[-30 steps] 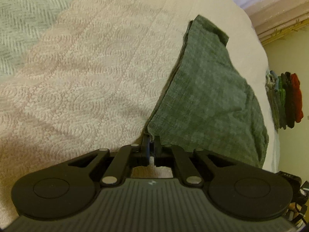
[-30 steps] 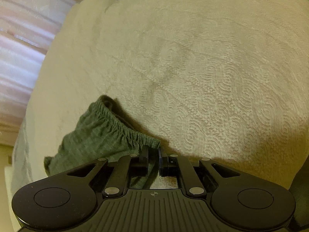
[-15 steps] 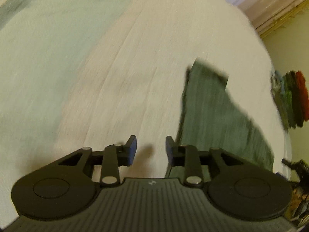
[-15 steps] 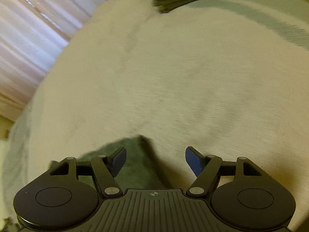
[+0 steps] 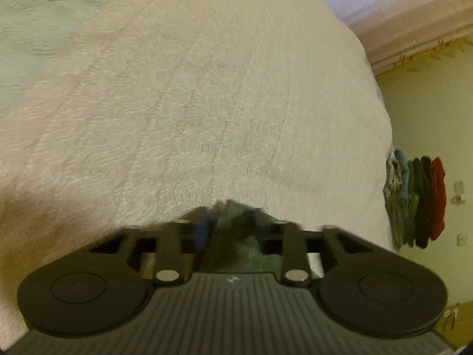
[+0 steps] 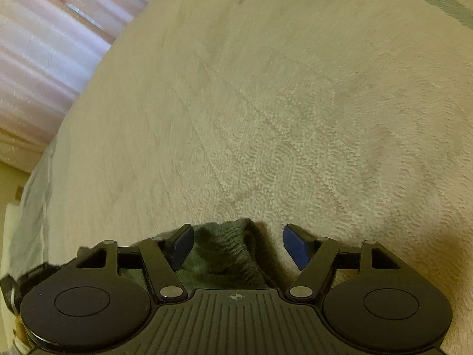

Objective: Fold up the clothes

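Right hand-held gripper [image 6: 238, 244] is closing around the green garment's [image 6: 224, 254] gathered edge, pads not yet touching. Left hand-held gripper [image 5: 233, 230] is motion-blurred: fingers look apart around cloth, grip unclear. Both bodies hide most of the garment on the bed [image 5: 207, 103]

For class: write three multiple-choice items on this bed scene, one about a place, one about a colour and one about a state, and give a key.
1. The pile of clothes lies: A at the edge of the bed; B on the floor; C on a chair.
2. Its outermost garment is: A blue; B red; C white.
3. The green garment is: A spread flat; B bunched up; C hanging.
Key: A, it sits at the rim of the bed; B, a red piece ends the stack; B, its fabric rises in folds.
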`<state>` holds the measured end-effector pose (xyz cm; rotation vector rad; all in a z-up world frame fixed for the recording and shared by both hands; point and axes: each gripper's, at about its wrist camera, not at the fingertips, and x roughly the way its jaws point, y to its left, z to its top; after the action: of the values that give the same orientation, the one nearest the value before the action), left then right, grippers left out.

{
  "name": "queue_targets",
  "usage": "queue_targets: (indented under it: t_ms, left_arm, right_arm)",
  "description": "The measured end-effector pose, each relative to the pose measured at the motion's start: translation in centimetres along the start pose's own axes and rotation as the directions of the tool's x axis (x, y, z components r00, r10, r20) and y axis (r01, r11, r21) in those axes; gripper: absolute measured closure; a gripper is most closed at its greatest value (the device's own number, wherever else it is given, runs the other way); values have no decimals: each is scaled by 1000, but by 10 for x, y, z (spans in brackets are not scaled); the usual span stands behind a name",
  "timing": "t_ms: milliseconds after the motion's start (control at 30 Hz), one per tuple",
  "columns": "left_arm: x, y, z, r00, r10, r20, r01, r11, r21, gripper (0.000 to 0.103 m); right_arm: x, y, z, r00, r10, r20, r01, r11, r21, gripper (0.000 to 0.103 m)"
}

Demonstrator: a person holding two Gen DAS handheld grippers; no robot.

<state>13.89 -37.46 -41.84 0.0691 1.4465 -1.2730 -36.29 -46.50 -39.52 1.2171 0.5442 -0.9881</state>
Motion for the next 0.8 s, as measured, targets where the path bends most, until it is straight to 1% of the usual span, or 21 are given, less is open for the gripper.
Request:
queue_targets:
  t_ms: [33, 100, 133, 200, 267, 300, 333, 367, 400, 433, 533, 600, 700, 800]
  left_arm:
    - [-1, -1, -2, 1000, 3, 16, -4, 1000, 22, 103]
    - [-6, -2, -6, 998, 13, 69, -17, 998, 55, 103]
    - [-9, 0, -7, 995, 17, 101, -23, 998, 62, 103]
    - [-9, 7, -9, 991, 41, 128, -47, 998, 44, 103]
    - [-2, 8, -14, 989, 78, 124, -86, 994, 61, 103]
    - [1, 6, -16, 987, 97, 125, -109, 990, 90, 102]
    - [3, 0, -18, 984, 116, 133, -133, 983, 127, 100]
    - [2, -5, -20, 980, 132, 146, -154, 976, 154, 99]
    - [-1, -9, -20, 975, 144, 167, -171, 971, 165, 93]
    - [-7, -9, -22, 972, 146, 185, -175, 973, 152, 91]
    - [-28, -4, -26, 963, 143, 226, -167, 982, 88, 90]
    - [-40, 1, -37, 968, 132, 213, -147, 987, 58, 90]
    - [-61, 16, -63, 982, 111, 150, -116, 993, 26, 89]
    - [-89, 44, -109, 994, 96, 58, -92, 993, -76, 84]
  right_arm:
    - [3, 2, 0, 1000, -26, -7, 26, 999, -25, 68]
    - [5, 3, -2, 998, -54, 15, 55, 997, -55, 76]
    - [6, 4, -2, 997, -67, 28, 69, 995, -69, 78]
    - [7, 3, -6, 995, -76, 60, 79, 996, -50, 79]
    - [8, 6, -9, 991, -96, 95, 101, 994, -45, 79]
    - [8, 9, -10, 988, -108, 111, 113, 993, -40, 78]
    - [8, 10, -11, 986, -121, 118, 125, 992, -26, 74]
    - [5, 14, -11, 980, -151, 133, 156, 988, -25, 66]
    - [3, 17, -11, 972, -184, 149, 190, 982, -25, 46]
    - [-2, 22, -12, 958, -225, 176, 234, 972, -35, 34]
    - [-20, 25, -17, 963, -195, 185, 208, 977, -55, 34]
    - [-31, 13, -24, 978, -142, 152, 143, 990, -1, 34]
    - [-52, -20, -43, 992, -74, 98, 61, 990, 126, 34]
    - [-67, -53, -66, 999, -15, 44, 3, 966, 257, 34]
